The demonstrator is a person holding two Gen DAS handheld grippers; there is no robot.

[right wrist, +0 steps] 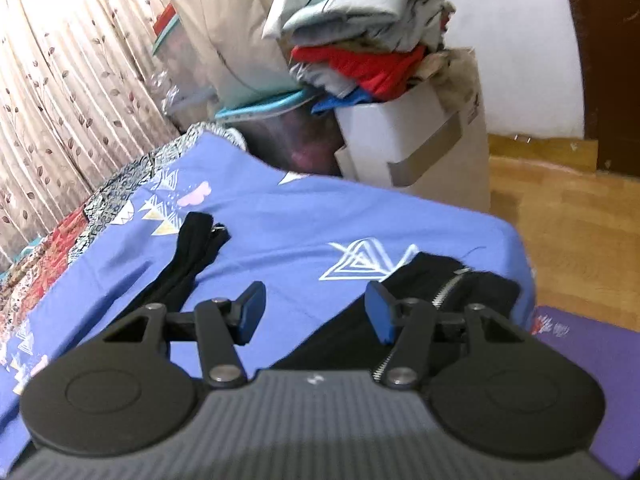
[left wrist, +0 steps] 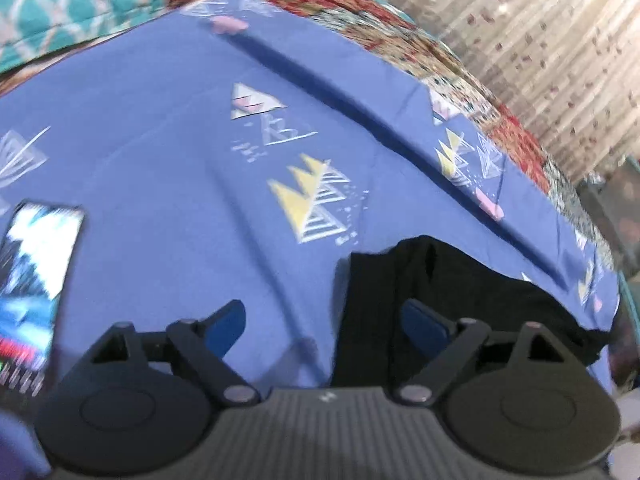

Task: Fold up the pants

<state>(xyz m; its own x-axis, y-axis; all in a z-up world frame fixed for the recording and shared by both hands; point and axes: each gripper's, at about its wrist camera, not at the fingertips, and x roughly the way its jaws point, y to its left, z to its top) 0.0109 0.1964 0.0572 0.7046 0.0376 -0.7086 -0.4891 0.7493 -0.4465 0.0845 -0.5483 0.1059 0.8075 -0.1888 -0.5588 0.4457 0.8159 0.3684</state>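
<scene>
Blue patterned bedsheet over a bed, black pants lying near its corner, left tongs wide open and empty, right tongs wide open above the pants, phone at left.

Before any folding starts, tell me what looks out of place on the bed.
A lit smartphone lies on the blue patterned bedsheet, left of the black pants, in the folding area. The pants' zipper looks open. Both grippers, left and right, are open.

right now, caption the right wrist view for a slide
Open right hand-held gripper above black pants on blue sheet.
</scene>
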